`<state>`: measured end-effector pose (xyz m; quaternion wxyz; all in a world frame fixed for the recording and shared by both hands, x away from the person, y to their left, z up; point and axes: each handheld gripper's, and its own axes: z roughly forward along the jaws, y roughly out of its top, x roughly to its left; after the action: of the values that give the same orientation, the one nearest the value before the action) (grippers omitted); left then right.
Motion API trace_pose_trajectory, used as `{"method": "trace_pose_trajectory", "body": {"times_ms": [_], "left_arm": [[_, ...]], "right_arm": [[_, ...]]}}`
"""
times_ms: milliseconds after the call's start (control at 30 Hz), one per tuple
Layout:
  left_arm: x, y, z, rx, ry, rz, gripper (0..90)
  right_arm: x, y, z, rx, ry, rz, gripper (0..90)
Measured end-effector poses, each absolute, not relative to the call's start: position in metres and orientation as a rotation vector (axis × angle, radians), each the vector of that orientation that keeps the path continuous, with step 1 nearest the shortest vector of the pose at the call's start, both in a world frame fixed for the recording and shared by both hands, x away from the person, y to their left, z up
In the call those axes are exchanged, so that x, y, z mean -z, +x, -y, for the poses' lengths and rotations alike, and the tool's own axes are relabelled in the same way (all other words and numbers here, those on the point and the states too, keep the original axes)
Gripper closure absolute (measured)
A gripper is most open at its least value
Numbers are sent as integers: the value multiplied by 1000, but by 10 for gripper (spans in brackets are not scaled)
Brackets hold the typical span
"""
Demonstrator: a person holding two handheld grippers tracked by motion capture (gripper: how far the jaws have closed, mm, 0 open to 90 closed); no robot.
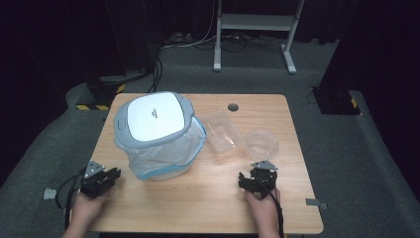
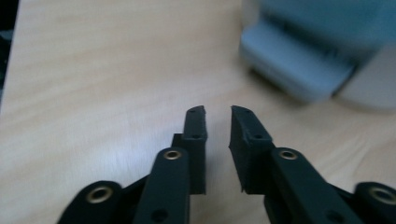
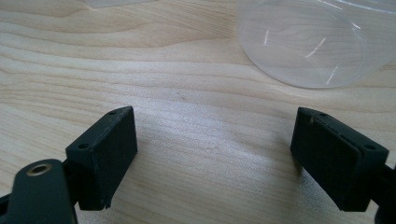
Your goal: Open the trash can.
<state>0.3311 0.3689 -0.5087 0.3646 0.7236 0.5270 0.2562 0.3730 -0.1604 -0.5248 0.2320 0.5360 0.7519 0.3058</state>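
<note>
Dark curtains and grey carpet ring our wooden bench [image 1: 208,198], which carries a lidded white bin [image 1: 156,134] lined with a pale blue bag, a clear rectangular tray [image 1: 220,130] and a clear round bowl [image 1: 262,144].

We hold our right tongs [image 1: 255,179] at the near right of the bench, jaws spread wide and empty. In the right gripper view the round bowl [image 3: 313,42] sits just ahead and a little to the right of the gap between the jaws, near but not touching. That is the relation the next move hangs on: the bowl lies straight forward of our right hand, nothing stands between, and being round it offers no long axis to line up with, so any point of its rim would serve.

Our left tongs [image 1: 101,181] rest at the near left, jaws narrow with a small gap and nothing between them. From the left gripper view the bin [image 2: 322,51] lies ahead and to the right, blurred.

We judge the right hand far better placed for the bowl; the left sits closer to the bin.
</note>
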Motion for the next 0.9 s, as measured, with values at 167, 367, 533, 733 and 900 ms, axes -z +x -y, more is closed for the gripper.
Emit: {"method": "trace_pose_trajectory", "body": {"times_ms": [167,367,533,733,900], "left_arm": [[497,352,-364,-664,1833,-1354,801],[497,394,-340,-685,1860,-1356,742],[508,405,-329,-707,1908,-1353,756],[511,402,-330,-668,1884,-1351,789],[519,395,-324,-623,1927,-1350,803]], "right_arm": [[525,372,160,-846,1470,-2073,143],[525,372,160,-850,1456,-2083,143],[525,372,160,-850,1455,-2086,146],[525,370,160,-857,1444,-2096,146],[525,367,159,-862,1432,-2110,146]]}}
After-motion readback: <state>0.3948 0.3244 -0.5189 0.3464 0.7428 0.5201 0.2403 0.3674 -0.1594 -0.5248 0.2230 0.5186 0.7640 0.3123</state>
